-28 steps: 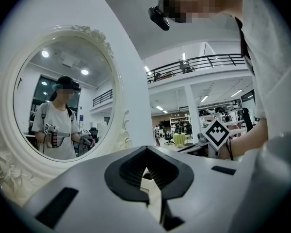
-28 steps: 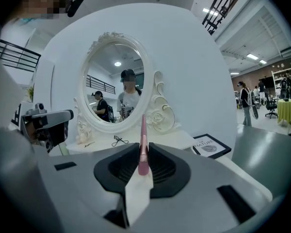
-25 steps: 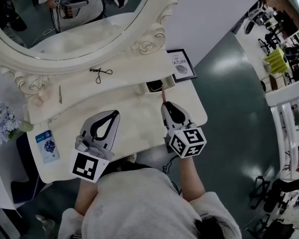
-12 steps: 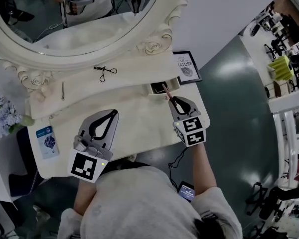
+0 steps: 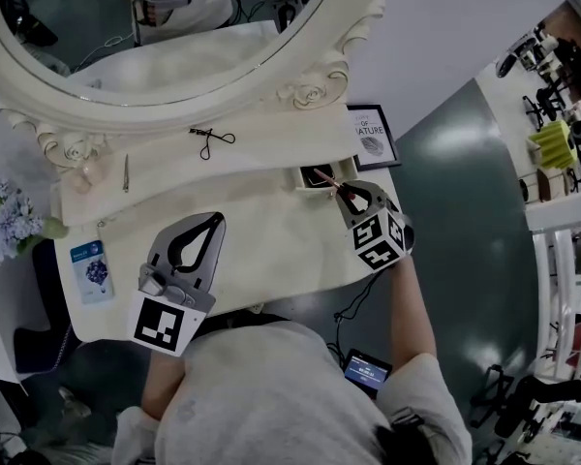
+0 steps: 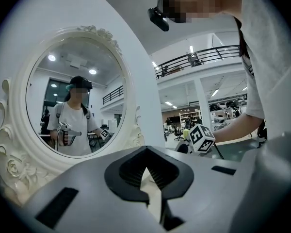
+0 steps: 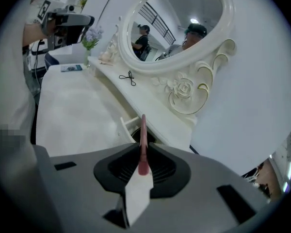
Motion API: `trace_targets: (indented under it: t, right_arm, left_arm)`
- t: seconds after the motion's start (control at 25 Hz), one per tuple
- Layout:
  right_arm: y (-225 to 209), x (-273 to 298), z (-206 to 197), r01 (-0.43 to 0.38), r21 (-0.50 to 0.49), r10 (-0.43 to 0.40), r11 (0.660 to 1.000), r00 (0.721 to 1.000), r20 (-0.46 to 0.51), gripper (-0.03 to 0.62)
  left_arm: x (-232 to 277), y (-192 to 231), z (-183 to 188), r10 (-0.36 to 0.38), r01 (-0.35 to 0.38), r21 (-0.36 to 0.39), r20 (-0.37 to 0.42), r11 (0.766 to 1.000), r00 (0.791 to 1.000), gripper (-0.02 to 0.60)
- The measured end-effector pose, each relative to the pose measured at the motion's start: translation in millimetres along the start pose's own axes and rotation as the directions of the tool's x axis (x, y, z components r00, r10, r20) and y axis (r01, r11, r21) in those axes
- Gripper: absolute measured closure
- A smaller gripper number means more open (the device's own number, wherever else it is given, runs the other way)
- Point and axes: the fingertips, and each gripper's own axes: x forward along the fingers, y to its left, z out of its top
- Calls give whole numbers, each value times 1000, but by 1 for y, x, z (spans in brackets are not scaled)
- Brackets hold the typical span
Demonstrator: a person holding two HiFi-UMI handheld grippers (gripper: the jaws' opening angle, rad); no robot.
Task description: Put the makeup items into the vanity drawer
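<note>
On the white vanity (image 5: pixel 261 231), a small drawer (image 5: pixel 303 178) stands open under the shelf at the right. My right gripper (image 5: pixel 342 191) is shut on a thin pink makeup stick (image 5: pixel 325 178), whose far end reaches over the drawer's dark inside. In the right gripper view the pink makeup stick (image 7: pixel 143 130) points up from the right gripper (image 7: pixel 143 149) toward the drawer (image 7: pixel 127 126). My left gripper (image 5: pixel 216 219) hovers over the tabletop's left half, shut and empty; the left gripper (image 6: pixel 145 149) faces the mirror. A black eyelash curler (image 5: pixel 211 139) lies on the shelf.
A thin metal tool (image 5: pixel 126 172) lies at the shelf's left end. A blue-and-white card (image 5: pixel 95 268) rests near the table's left edge, beside pale flowers (image 5: pixel 8 229). A framed picture (image 5: pixel 372 136) leans at the right end. The oval mirror (image 5: pixel 165 37) rises behind the shelf.
My right gripper has carried the pink stick forward and to the right, bringing its tip over the open drawer. The left gripper has barely moved.
</note>
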Motion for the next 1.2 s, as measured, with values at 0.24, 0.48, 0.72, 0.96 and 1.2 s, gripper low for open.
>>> trace_targets:
  t: [0.24,0.48,0.72,0.96,1.2]
  right_arm:
    - [-10,14,-6,-45,-197,26,979,995,-99,531]
    - [-15,28,-11,-118,-327,58,938,980,-189,531]
    - [-16,44,-10,-174,-390,86,904,968,-235,531]
    - [-13,59,-7,-228,-403,132,886,958,-253,531]
    - [-8,66,-4,-272,-368,185,889,949,-255,531]
  left_arm:
    - [1,8,-4,24,-25,-2,-15,1000,1000,572]
    - [1,17,-4,53,-53,5,-19,999,998,572]
    - [0,24,-5,82,-82,-5,-27,997,996,572]
    - [-2,31,-7,102,-103,-1,-40,995,994,572]
    - [-5,35,-10,119,-119,-4,-50,993,992,572]
